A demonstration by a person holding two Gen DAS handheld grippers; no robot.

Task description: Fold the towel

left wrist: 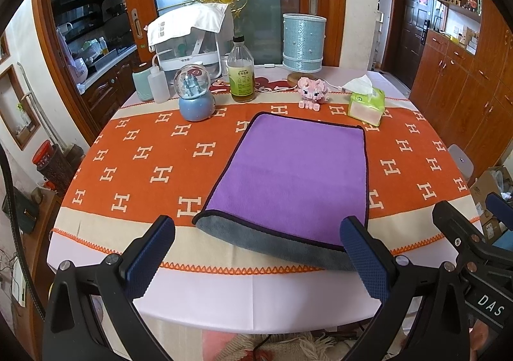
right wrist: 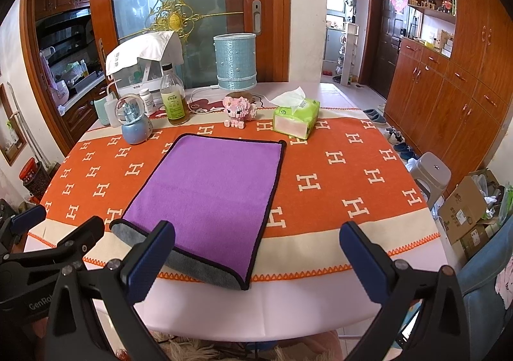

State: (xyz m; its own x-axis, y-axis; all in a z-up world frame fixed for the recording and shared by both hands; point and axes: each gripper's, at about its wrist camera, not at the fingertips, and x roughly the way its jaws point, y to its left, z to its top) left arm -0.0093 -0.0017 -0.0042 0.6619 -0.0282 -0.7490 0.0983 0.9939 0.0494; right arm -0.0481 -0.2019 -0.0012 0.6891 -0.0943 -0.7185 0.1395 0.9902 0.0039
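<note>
A purple towel [left wrist: 298, 175] with a dark hem and grey underside lies folded on the orange H-patterned tablecloth; the grey lower layer sticks out at the near edge. It also shows in the right wrist view [right wrist: 211, 197]. My left gripper [left wrist: 256, 255] is open and empty, held above the table's near edge just short of the towel's near edge. My right gripper [right wrist: 256, 258] is open and empty, by the towel's near right corner. The right gripper shows at the right edge of the left wrist view [left wrist: 465, 239].
Along the far side stand a snow globe [left wrist: 196, 95], a bottle [left wrist: 241, 71], a squeeze bottle [left wrist: 157, 84], a pink brick pig [left wrist: 311, 92], a tissue pack [left wrist: 367, 104], a blue lamp [left wrist: 304, 40] and a covered rack [left wrist: 189, 37]. A stool [right wrist: 429, 173] and boxes [right wrist: 465, 210] stand at the right.
</note>
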